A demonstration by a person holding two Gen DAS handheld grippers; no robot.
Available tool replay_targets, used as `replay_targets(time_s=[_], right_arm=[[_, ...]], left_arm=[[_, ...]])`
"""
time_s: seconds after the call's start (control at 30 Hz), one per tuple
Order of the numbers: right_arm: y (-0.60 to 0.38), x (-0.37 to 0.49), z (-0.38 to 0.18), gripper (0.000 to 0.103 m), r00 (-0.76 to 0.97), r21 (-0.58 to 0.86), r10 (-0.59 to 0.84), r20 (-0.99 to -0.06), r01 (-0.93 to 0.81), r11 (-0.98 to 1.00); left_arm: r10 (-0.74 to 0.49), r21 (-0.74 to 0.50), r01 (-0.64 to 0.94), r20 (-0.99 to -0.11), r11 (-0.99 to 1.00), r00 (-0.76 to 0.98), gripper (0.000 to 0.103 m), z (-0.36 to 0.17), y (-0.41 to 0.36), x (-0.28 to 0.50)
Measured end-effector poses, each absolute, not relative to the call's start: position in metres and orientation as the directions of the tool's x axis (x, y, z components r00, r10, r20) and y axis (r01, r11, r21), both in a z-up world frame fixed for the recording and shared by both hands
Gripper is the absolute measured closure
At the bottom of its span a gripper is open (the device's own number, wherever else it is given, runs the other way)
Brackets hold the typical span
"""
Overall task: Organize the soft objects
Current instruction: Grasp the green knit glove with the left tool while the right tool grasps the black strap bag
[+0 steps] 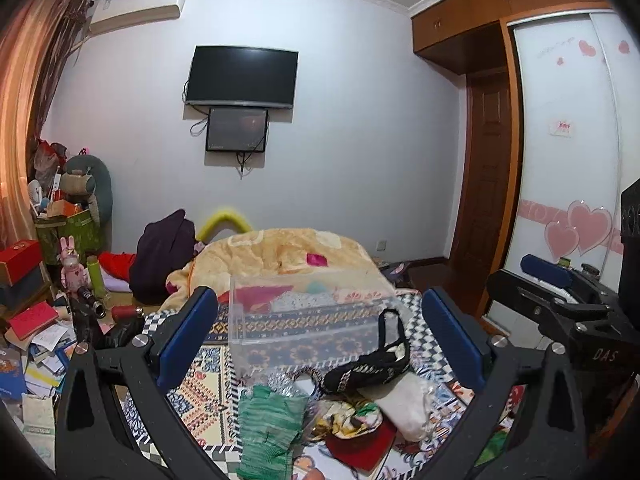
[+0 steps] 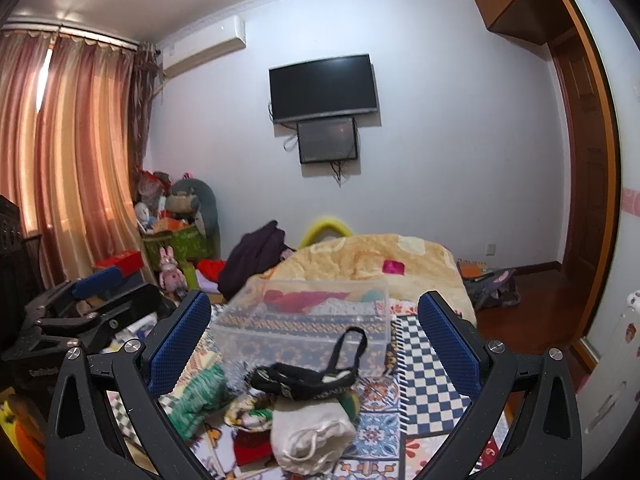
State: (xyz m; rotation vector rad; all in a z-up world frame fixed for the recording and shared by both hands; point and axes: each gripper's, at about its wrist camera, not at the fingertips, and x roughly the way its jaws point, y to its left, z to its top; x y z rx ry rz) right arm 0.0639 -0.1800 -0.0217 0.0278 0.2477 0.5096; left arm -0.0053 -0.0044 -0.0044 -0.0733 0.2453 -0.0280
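Observation:
A clear plastic box (image 1: 308, 316) stands on the patterned bedspread (image 1: 200, 392), with red and light cloth inside; it also shows in the right wrist view (image 2: 304, 320). In front of it lie a black patterned garment with a strap (image 1: 368, 368) (image 2: 308, 376), a green knit cloth (image 1: 268, 428) (image 2: 196, 396), a white rolled cloth (image 1: 408, 408) (image 2: 312, 432) and a yellow-green printed cloth (image 1: 348, 420). My left gripper (image 1: 316, 336) is open above the pile, holding nothing. My right gripper (image 2: 316, 344) is open above the black garment, holding nothing.
A yellow blanket (image 1: 280, 256) is heaped behind the box. Books and papers (image 1: 36, 344) litter the floor at left, with a green bin of toys (image 1: 72, 228). A wardrobe (image 1: 560, 160) and wooden door (image 1: 488, 200) stand at right.

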Motion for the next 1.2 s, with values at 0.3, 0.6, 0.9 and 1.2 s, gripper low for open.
replay_targets(time_s=[0.3, 0.6, 0.9, 1.2], right_arm=[[-0.180, 0.086, -0.072, 0.000, 0.796, 0.093, 0.459, -0.396, -0.462, 0.882], [-0.172, 0.095, -0.099, 0.000, 0.723, 0.121, 0.490, -0.488, -0.500, 0.858], [-0.146, 0.110, -0.100, 0.012, 0.668, 0.136, 0.547, -0.505, -0.564, 0.814], [-0.126, 0.128, -0.121, 0.042, 0.625, 0.124, 0.523, -0.580, -0.567, 0.815]], left_arm=[[-0.001, -0.044, -0.018, -0.397, 0.999, 0.918, 0.000, -0.058, 0.007, 0.017], [-0.019, -0.099, -0.041, -0.543, 0.994, 0.839, 0.000, -0.111, 0.039, 0.042], [-0.099, -0.158, 0.006, -0.587, 0.987, 0.804, 0.019, -0.132, 0.052, 0.046], [-0.140, -0.204, 0.015, -0.611, 0.979, 0.779, 0.039, -0.146, 0.055, 0.053]])
